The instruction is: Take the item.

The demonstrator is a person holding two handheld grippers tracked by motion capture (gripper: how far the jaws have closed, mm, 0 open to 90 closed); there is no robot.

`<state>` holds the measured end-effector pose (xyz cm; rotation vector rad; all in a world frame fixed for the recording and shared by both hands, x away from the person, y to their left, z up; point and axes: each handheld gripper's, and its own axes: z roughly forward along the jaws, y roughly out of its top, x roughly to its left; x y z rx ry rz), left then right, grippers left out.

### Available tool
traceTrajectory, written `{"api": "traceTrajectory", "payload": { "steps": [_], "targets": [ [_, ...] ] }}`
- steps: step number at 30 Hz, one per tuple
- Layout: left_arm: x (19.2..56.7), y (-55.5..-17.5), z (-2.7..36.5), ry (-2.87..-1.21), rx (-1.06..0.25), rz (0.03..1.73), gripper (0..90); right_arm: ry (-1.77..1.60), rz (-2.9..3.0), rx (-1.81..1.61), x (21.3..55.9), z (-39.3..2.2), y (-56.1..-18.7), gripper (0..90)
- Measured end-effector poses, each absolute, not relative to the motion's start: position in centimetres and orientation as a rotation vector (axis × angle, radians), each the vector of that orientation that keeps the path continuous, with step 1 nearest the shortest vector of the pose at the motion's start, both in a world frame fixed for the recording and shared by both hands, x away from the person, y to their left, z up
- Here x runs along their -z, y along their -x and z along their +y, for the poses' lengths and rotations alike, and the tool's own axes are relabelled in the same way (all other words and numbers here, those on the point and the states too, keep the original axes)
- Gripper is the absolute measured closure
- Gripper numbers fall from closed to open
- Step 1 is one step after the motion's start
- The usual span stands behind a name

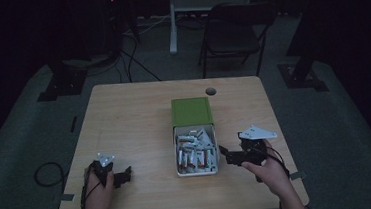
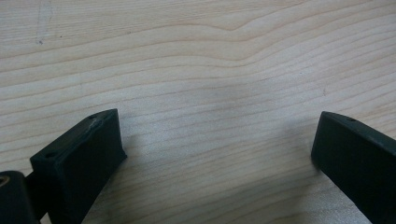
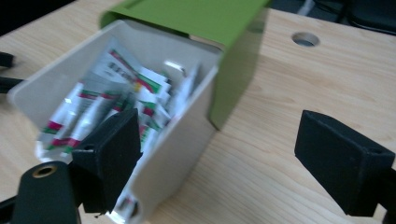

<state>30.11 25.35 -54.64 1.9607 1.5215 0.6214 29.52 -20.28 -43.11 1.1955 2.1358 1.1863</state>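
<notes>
A: Where's the work at?

B: Centre of the high view: a white drawer (image 1: 196, 154) pulled out of a green sleeve (image 1: 190, 111), full of small white sachets (image 1: 192, 153) with red and green print. It sits mid-tabletop (image 1: 135, 123), lower centre of frame.

A: Right hand-held gripper (image 1: 223, 154)?

B: Just beside the drawer's right wall, jaws spread wide, nothing between them. In the right gripper view the drawer corner (image 3: 163, 154) fills lower left, one jaw in front of the sachets (image 3: 116, 88), the other over bare wood.

A: Left hand-held gripper (image 1: 126, 173)?

B: Lower left of the high view, well apart from the box, released. In the left gripper view its jaws stand apart over plain wood grain.

A: Advice for the step?

B: Judging it a reach for a sachet: lift over the rim first, come down on one upright packet, pinch its top edge. The drawer looks light; it may slide, so the left could steady the sleeve.
</notes>
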Motion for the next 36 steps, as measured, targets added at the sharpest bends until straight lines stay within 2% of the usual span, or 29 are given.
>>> {"api": "traceTrajectory", "payload": {
  "steps": [10,20,22,36],
  "targets": [
    [54.6,-30.1,25.3,-1.960,-0.622,1.522,2.7,-1.120,2.159,-1.230,41.8,-18.5,-29.0,17.5],
    [54.6,-30.1,25.3,-1.960,-0.621,1.522,2.7,-1.078,2.214,-1.242,41.9,-16.1,-28.8,33.0],
    [54.6,-30.1,25.3,-1.960,-0.621,1.522,2.7,-1.057,2.228,-1.238,42.1,-15.5,-28.7,38.6],
    [54.6,-30.1,25.3,-1.961,-0.622,1.521,2.7,-1.072,2.266,-1.192,44.5,-12.5,-29.2,46.3]
  ]
}}
